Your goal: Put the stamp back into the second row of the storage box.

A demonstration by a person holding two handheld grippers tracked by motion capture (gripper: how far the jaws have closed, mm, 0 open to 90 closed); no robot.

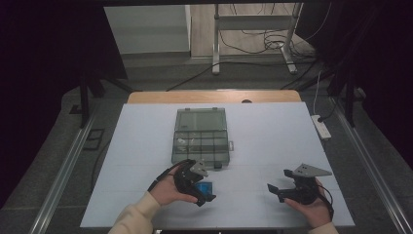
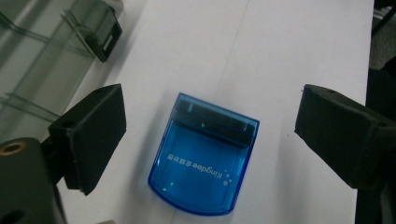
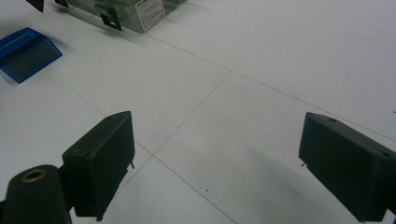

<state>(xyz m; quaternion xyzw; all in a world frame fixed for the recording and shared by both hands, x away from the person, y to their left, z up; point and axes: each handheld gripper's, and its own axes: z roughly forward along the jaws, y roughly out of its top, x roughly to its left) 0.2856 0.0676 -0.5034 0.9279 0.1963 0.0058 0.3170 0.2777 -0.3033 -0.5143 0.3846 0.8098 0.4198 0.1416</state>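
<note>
Dark room all around, with a white desk (image 1: 272,146) lit up in the middle and some cables and a metal frame on the floor behind it. From the high view, a clear compartment box (image 1: 200,136) sits open near the middle of the desk, lid tipped back, and the left tongs (image 1: 202,191) hang just in front of it over a small blue case (image 1: 206,188). The right tongs (image 1: 275,190) are parked well off to the side above bare desk, holding nothing. Switching to the left gripper view, the blue case (image 2: 203,161) lies flat on the desk right between the two black pads, which stand wide apart, neither one touching it; there's white lettering on its lid, and a corner of the clear box (image 2: 56,51) shows up top left. In the right gripper view the jaws are spread wide too, nothing between them but desk, with the blue case (image 3: 27,53) far off at the left and the box's latch edge (image 3: 126,11) above. My read: this is the lining-up step before a pick. Next it probably needs the left tongs dropped a bit lower and squeezed on the case's two sides, kept square so the slick plastic doesn't squirt out.
</note>
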